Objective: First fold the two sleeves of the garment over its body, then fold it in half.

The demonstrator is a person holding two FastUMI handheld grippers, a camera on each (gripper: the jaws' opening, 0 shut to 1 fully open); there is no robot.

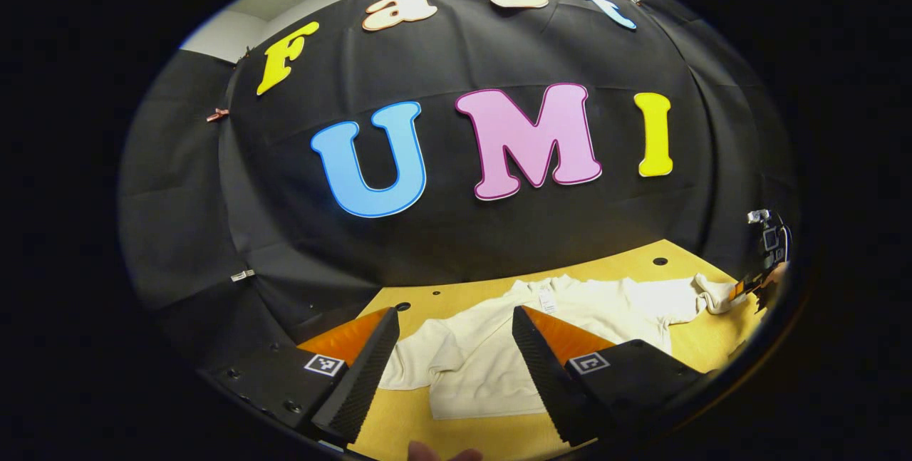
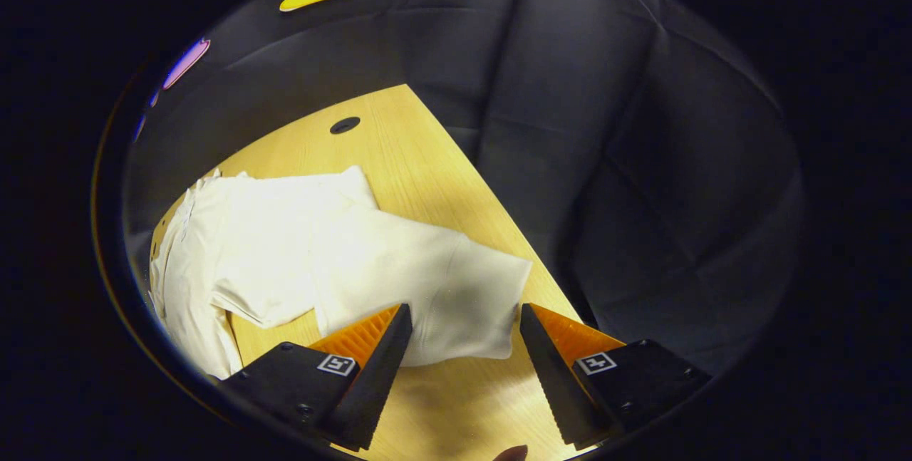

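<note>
The right gripper (image 2: 463,347) hangs wide open, empty, just above a sleeve (image 2: 420,283) of the white garment (image 2: 271,247) spread on the wooden table (image 2: 427,162). The left gripper (image 1: 452,368), equally agape, hovers over its hem side. Both sleeves lie outstretched; no fold looks done.

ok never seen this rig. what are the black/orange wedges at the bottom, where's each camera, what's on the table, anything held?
No robot arm: a person holds a two-finger gripper in each hand, and a fisheye camera rides on each, looking along its fingers. The wedges are those fingers. In the left gripper view, the left gripper is open above a white garment lying on a wooden table; the other gripper shows far right. In the right gripper view, the right gripper is open with one sleeve lying between its fingers. Nothing is held yet, and that sleeve still lies spread out.
</note>
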